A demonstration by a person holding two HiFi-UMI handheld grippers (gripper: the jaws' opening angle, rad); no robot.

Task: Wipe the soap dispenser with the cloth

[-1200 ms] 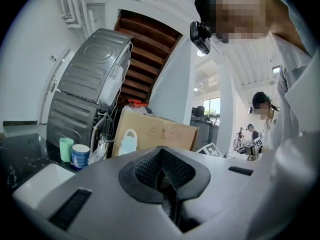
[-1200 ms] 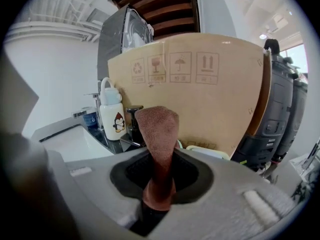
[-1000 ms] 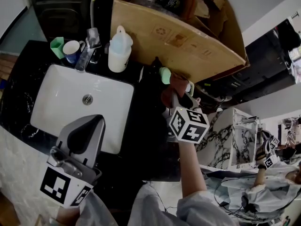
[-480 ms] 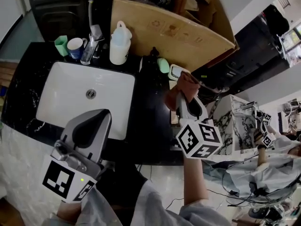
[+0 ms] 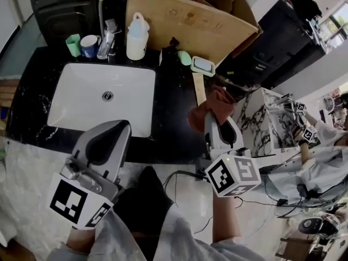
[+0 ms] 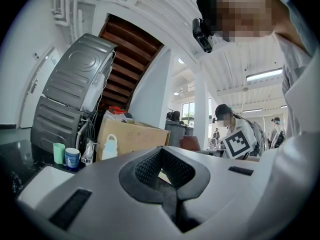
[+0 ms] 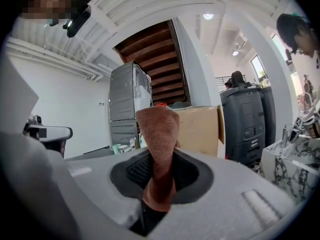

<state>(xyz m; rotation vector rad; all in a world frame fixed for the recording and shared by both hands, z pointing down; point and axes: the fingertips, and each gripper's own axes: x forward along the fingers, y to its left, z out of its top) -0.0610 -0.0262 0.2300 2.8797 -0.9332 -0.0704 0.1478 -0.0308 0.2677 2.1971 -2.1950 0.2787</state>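
No words I can read.
Faint stamps on the cardboard box (image 5: 187,19) are too blurred to make out.

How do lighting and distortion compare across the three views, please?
Head view: dim overall, the black countertop nearly featureless, the white sink brightest, straight edges bowed by the lens. Left gripper view: circular black vignette, the ceiling strip light glaring. Right gripper view: same vignette, the cloth weave crisp.

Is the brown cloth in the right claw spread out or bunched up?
Bunched up: the cloth rises as a narrow wad, pinched in the shut right claw.
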